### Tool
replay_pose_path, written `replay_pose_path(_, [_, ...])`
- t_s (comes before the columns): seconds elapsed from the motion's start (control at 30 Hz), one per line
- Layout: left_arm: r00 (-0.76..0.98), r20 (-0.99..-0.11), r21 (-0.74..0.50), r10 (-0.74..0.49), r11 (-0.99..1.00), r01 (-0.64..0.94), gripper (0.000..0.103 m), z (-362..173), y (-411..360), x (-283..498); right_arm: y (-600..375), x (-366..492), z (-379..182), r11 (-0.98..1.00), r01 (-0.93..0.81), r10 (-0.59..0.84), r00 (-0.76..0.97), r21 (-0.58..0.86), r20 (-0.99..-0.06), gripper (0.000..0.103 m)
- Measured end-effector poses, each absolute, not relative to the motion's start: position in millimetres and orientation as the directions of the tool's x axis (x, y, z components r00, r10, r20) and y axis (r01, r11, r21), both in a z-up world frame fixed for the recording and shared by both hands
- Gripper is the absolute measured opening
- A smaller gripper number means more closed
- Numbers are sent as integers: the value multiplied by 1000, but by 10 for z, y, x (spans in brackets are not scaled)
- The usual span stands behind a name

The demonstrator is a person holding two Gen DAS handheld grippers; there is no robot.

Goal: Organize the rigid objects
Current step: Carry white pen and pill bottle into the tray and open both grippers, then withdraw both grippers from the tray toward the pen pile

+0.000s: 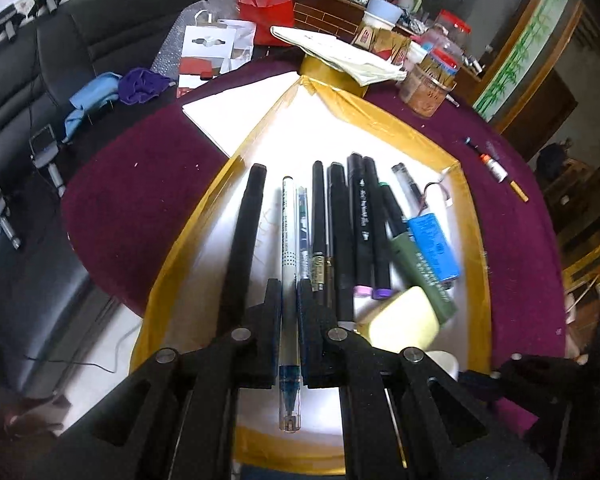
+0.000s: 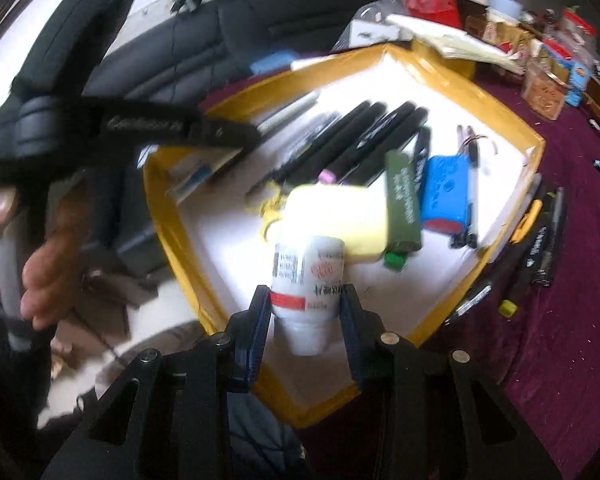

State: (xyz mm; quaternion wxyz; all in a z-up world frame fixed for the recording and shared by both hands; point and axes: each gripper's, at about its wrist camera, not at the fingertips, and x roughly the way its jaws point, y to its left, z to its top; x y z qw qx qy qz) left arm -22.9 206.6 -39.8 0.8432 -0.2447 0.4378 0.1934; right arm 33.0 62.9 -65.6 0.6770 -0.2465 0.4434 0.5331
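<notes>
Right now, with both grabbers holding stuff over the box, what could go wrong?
The left gripper pinches a thin white pen over the packed marker row; dropped crooked, it might land across them. The right gripper grips a round white bottle, which could roll into the yellow block in the tray.

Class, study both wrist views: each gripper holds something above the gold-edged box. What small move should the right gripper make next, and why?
Probably lower the white bottle, clamped in the right gripper, onto the bare white floor of the box just below it and then open. The pens and yellow block fill the space beyond.
</notes>
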Motion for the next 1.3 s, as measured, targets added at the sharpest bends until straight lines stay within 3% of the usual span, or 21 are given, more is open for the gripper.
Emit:
replay_pose_path(0.13, [517,-850,-237,98,807,-542,5,-506,2066,-185,641,344,-657,312,-939,502,35,143,-864,31])
replay_pose_path(0.27, [502,-850,-190,158,797,-573,7,-507,2067,-207,600,358,-631,335,-927,530,38,168,-847,32])
replay_pose_path(0.4, [509,-848,-196,145,808,-556,15,-485,2024,-246,424,440,-560,366,-892,606,12,265,-795,44])
replay_pose_path(0.63, [548,-810,-145,209,834,-533,15,-207,1720,-269,-60,503,-416,401,-841,706,32,363,-707,44])
replay_pose_path(0.73, [594,-788,-179,162,863,-473,19,-80,1491,-220,-305,573,-417,433,-801,744,59,413,-666,44])
replay_pose_path(0.8, [616,-779,-208,119,877,-433,37,-32,1328,-157,-433,663,-454,460,-773,751,75,438,-656,44])
replay_pose_path(0.83, [624,-774,-213,104,886,-411,38,-10,1237,-119,-501,692,-473,479,-760,749,92,440,-656,44])
replay_pose_path(1.3, [666,-744,-266,-54,938,-221,38,60,532,224,-1007,1482,-534,658,-585,697,234,474,-678,38])
